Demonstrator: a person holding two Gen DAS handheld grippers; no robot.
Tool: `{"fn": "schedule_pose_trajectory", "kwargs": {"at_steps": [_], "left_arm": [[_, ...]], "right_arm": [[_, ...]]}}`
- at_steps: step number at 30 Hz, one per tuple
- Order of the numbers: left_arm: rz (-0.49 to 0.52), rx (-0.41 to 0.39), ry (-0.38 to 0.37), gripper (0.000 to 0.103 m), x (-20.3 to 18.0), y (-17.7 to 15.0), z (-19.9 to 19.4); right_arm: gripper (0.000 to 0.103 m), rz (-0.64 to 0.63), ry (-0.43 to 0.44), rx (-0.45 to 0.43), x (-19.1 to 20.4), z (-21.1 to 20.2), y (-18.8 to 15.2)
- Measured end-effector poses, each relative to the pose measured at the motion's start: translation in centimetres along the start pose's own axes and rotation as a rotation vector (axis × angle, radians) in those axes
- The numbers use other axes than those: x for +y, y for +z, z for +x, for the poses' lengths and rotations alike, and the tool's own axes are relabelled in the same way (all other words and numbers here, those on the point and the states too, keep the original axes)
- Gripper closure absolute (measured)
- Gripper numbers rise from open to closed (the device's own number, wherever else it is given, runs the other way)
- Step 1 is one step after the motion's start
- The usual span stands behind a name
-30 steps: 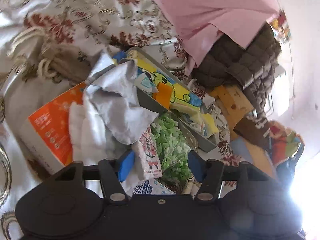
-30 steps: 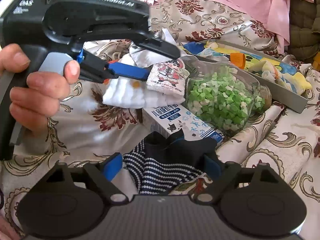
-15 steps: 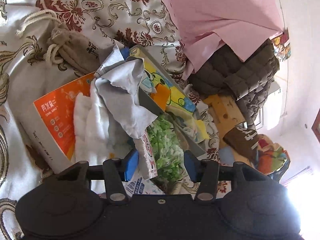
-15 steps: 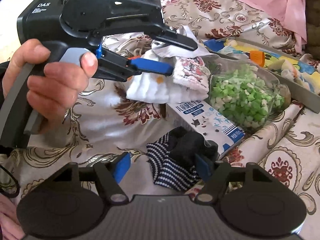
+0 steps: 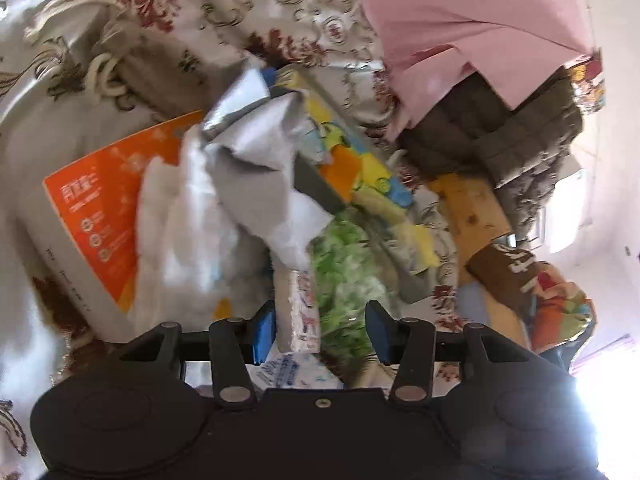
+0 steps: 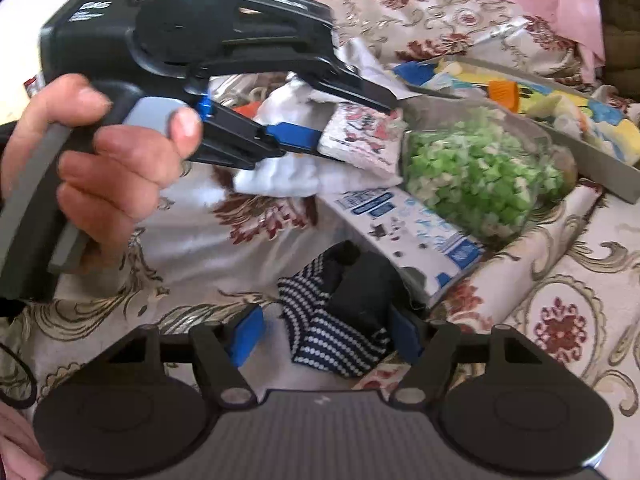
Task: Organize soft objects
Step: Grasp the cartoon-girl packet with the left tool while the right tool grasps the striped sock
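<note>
Left gripper (image 5: 320,330), in its own view, has its blue pads spread apart around a small printed tissue packet (image 5: 302,312) beside the bag of green pieces (image 5: 344,264). From the right wrist view, right gripper (image 6: 326,336) stands wide open around a striped sock (image 6: 320,320) lying on the floral bedspread (image 6: 560,280); the packet sits between the left gripper's fingers.

A floral bedspread (image 6: 568,264), cream with dark red flowers and gold scrolls, covers the whole surface. At 12 o'clock a pink sheet (image 5: 460,20) hangs over a brown quilted blanket (image 5: 520,132). At 3 o'clock stands a pale pinkish wall (image 5: 616,60) with a bright window (image 5: 564,220); strong white light glares in at 4 o'clock, washing out that corner
</note>
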State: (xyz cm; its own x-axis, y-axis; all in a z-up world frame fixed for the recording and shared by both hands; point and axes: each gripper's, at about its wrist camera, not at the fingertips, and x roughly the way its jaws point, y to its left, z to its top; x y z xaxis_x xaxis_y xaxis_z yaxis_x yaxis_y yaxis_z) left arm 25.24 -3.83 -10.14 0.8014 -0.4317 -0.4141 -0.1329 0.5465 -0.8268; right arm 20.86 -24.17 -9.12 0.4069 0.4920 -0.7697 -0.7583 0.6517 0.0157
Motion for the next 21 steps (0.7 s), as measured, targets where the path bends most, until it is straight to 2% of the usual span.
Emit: {"fn": "schedule_pose_trajectory", "kwargs": {"at_steps": [5, 9, 12, 13, 14, 16, 21], "left_arm": [[0.028, 0.015, 0.020, 0.066, -0.2, 0.5, 0.5], [0.036, 0.030, 0.049, 0.068, -0.5, 0.7, 1.5], [0.030, 0.030, 0.080, 0.082, -0.5, 0.6, 1.6], [0.036, 0.029, 0.088, 0.086, -0.4, 0.6, 1.5], [0.042, 0.029, 0.089, 0.086, -0.4, 0.5, 1.3], [0.056, 0.028, 0.086, 0.086, -0.5, 0.4, 0.8], [0.083, 0.035, 0.110, 0.086, -0.6, 0.4, 1.1]], "right_arm": [[0.031, 0.052, -0.033, -0.002, -0.9, 0.1, 0.0], [0.030, 0.027, -0.007, 0.015, -0.4, 0.6, 0.0], [0.030, 0.010, -0.003, 0.016, 0.2, 0.8, 0.1], [0.033, 0.015, -0.002, 0.009, 0.2, 0.7, 0.1], [0.039, 0.022, -0.003, 0.002, 0.1, 0.6, 0.1], [0.042, 0.035, -0.022, -0.001, -0.1, 0.7, 0.3], [0.038, -0.010, -0.058, 0.013, 0.7, 1.5, 0.3]]}}
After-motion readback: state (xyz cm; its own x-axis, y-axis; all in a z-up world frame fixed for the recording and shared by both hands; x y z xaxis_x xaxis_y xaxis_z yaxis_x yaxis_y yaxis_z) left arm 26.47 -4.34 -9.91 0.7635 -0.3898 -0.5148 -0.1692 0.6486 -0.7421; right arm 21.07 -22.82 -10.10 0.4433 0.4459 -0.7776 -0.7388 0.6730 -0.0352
